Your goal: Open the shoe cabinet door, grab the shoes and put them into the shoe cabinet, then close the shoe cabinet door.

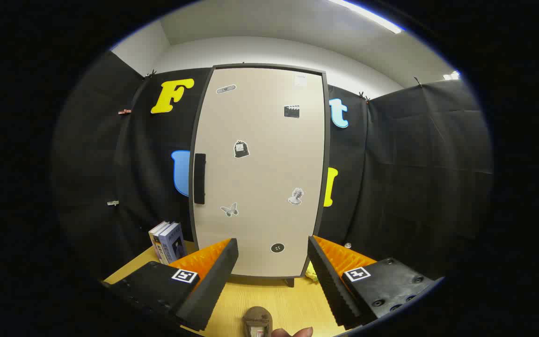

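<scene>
The shoe cabinet stands upright on the wooden table, straight ahead of my fingers. Its beige door is shut, dotted with several small stickers, and has a dark vertical handle on its left edge. My gripper is open, with nothing between its fingers, a short way in front of the cabinet's lower half. A brown shoe lies on the table between and below the fingers, only its tip visible. A person's fingertip shows beside it.
A few upright books stand on the table left of the cabinet. A small yellow object lies at the cabinet's lower right corner. Black cloth walls close in the booth behind and to both sides.
</scene>
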`<control>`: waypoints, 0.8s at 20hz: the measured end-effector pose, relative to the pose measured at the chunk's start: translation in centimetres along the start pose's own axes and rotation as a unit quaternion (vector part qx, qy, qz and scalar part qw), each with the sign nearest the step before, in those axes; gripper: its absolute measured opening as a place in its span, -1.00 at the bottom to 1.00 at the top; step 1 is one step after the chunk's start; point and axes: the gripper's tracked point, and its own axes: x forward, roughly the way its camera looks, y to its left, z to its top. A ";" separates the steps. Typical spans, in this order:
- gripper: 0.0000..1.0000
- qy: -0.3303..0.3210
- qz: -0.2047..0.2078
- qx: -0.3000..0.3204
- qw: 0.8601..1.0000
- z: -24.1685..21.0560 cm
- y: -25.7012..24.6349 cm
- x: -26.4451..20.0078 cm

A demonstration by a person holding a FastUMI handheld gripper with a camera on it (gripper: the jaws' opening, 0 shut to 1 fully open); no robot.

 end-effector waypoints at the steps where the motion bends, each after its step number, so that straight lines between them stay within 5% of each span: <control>1: 0.95 0.000 0.000 -0.001 1.000 0.0 0.1 0.0; 16: 0.95 -0.001 -0.001 0.002 1.000 0.1 0.7 -0.6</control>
